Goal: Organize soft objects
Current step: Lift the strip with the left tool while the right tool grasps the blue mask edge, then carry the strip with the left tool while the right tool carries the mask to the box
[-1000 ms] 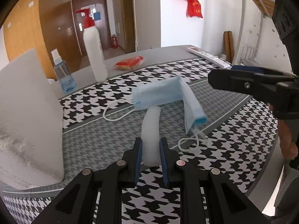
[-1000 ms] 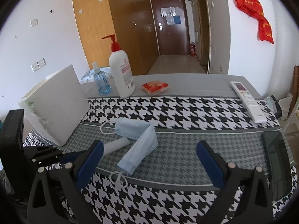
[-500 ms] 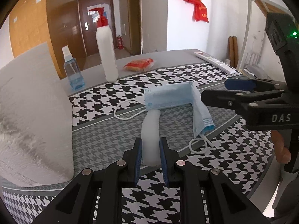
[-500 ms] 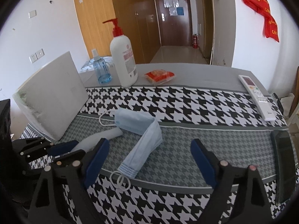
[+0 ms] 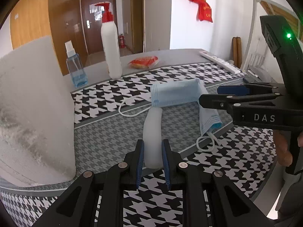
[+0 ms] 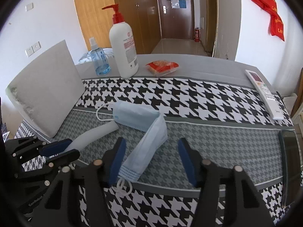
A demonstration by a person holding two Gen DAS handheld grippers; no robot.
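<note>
I count two bottles [image 6: 124, 47], one mask [image 6: 141, 132], one remote [image 6: 265, 92]. My left gripper [image 5: 152, 157] clamps the white tube [image 5: 152, 132] under the mask on the cloth [image 6: 208, 98]. My right gripper [image 6: 151, 158], marked "DAS", has been closing, half-open astride the mask's near end.

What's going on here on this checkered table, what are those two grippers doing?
A person is tidying soft things with a handheld gripper in each hand. The left gripper is shut on a white tube whose far end lies under a folded blue face mask on the table. The right gripper is over the mask's near end, jaws on either side of it; they have just been closing but do not press it yet. A pump bottle stands at the back.
</note>
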